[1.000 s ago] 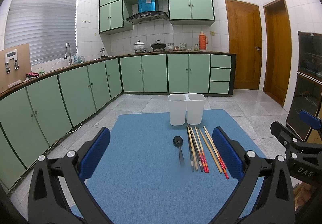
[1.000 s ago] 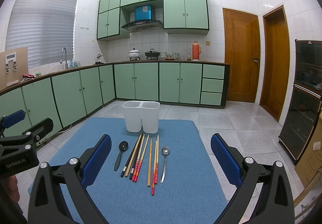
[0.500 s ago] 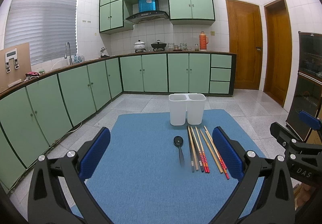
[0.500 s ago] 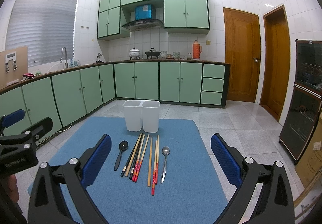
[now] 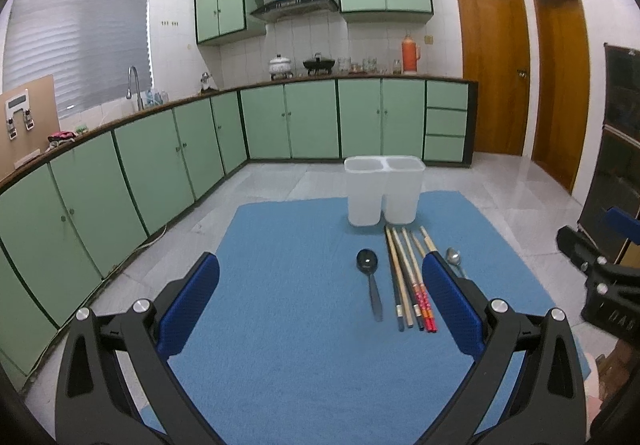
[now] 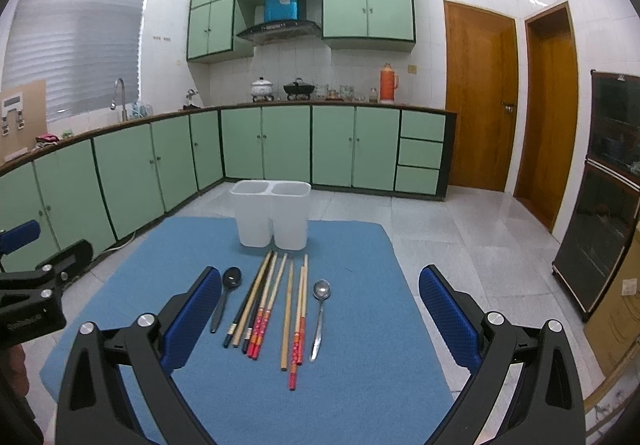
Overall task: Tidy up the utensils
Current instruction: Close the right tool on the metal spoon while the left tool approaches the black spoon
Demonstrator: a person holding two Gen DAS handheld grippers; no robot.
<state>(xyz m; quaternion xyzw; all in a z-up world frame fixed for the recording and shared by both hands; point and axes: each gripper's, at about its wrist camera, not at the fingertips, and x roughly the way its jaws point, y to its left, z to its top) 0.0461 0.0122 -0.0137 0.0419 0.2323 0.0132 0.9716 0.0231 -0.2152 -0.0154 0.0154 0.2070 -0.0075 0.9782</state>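
A blue cloth mat [image 6: 360, 385] lies on the grey tiled floor [image 6: 472, 229] of a kitchen with green cabinets [image 6: 280, 143], and the utensils are laid out on it. At the far edge of the mat stands a white plastic holder with two compartments [image 6: 272, 219], upright, and both compartments look empty from these views. Just near of the holder there is a row of utensils that point away from the cameras. On the left of the row lies a black plastic spoon [image 6: 226, 299], with its bowl at the far end. To its right lie several chopsticks [image 6: 276, 305], some of plain wood, some dark, and some with red patterned ends; they are close together and a few touch each other, the ones on the left tilted a little. On the right end of the row lies a silver metal spoon [image 6: 319, 315], apart from the chopsticks. The left gripper [image 5: 320, 301] hovers over the near left part of the mat with its blue padded fingers [image 5: 190, 303] spread wide and nothing between them. The right gripper [image 6: 320, 309] is above the near side of the mat, its fingers [image 6: 448, 311] also wide apart and holding nothing, and the whole row shows between them
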